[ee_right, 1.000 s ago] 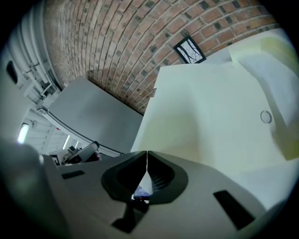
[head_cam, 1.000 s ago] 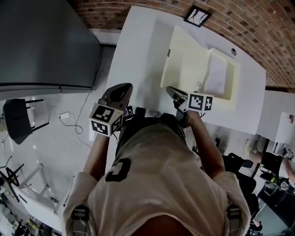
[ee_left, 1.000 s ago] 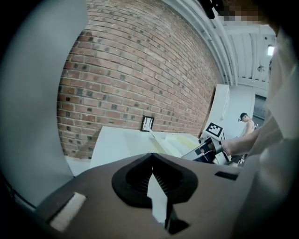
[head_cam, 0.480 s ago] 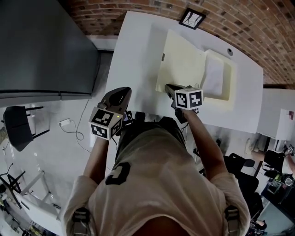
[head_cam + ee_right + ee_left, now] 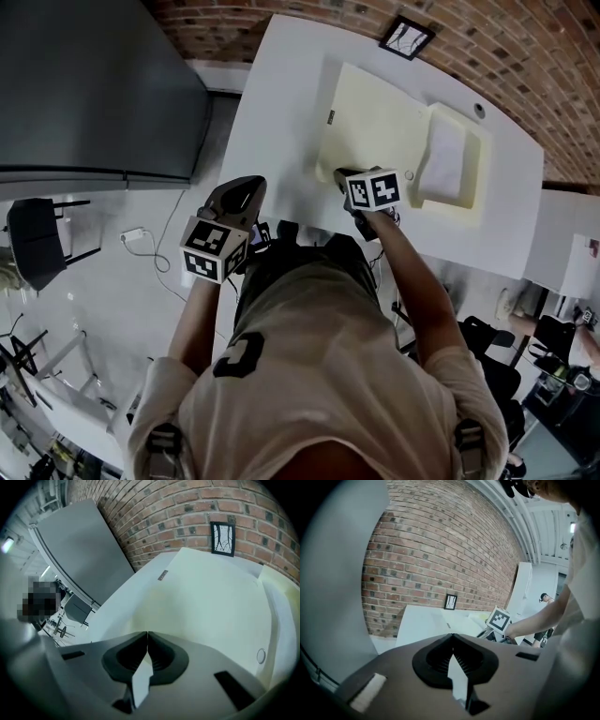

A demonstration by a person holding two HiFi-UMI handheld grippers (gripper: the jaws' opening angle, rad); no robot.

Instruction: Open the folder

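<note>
Seemingly light and bendy, the cream folder (image 5: 375, 117) lay flat on the table (image 5: 277, 112), best lifted by its cover's near edge. The right claw (image 5: 341, 176) over it and the left claw (image 5: 247, 185) were closed, empty.

Wears a pale short-sleeved T-shirt (image 5: 319, 366) with a dark curved mark (image 5: 242, 352) on the front. Has grey buckled straps (image 5: 164, 441) over both shoulders. Shows grey-brown moulded shells on the left gripper (image 5: 246, 185) and right gripper (image 5: 339, 175), each bearing a white cube (image 5: 214, 247) of black square markers, with black ribbed jaws.
</note>
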